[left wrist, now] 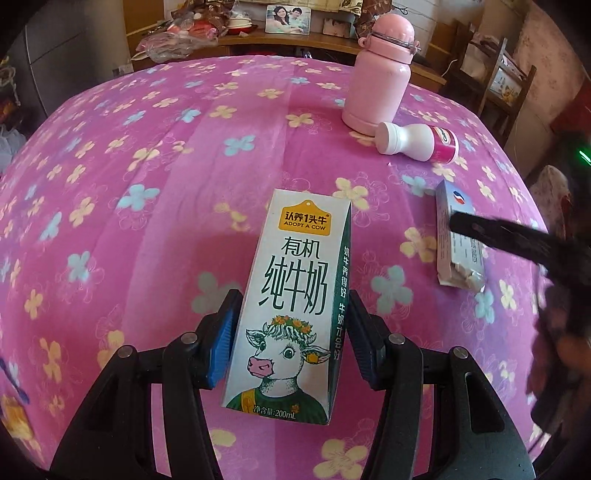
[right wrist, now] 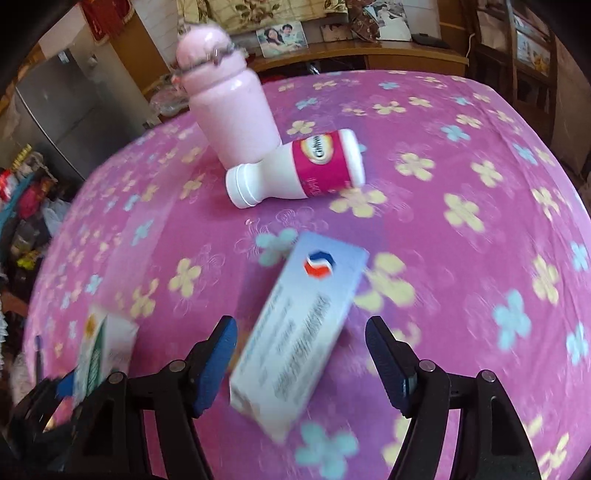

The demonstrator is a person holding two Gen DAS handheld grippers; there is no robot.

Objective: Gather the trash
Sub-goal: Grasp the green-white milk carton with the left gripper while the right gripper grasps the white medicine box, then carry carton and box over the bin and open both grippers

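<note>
Clamped on the upright milk carton [left wrist: 291, 314], the left gripper [left wrist: 290, 339] holds firm, while the right gripper [right wrist: 301, 363] straddles the medicine box [right wrist: 299, 332] on the floral cloth [right wrist: 461, 166], jaws wide, so an off-centre closure could skid it aside

A pink cloth with yellow and blue flowers [left wrist: 155, 155] is covering the tabletop. Behind it a wooden sideboard [left wrist: 295, 40] is carrying a framed photo [left wrist: 288, 19] and clutter, while a wooden chair [left wrist: 506, 79] is standing at right in daylight.
</note>
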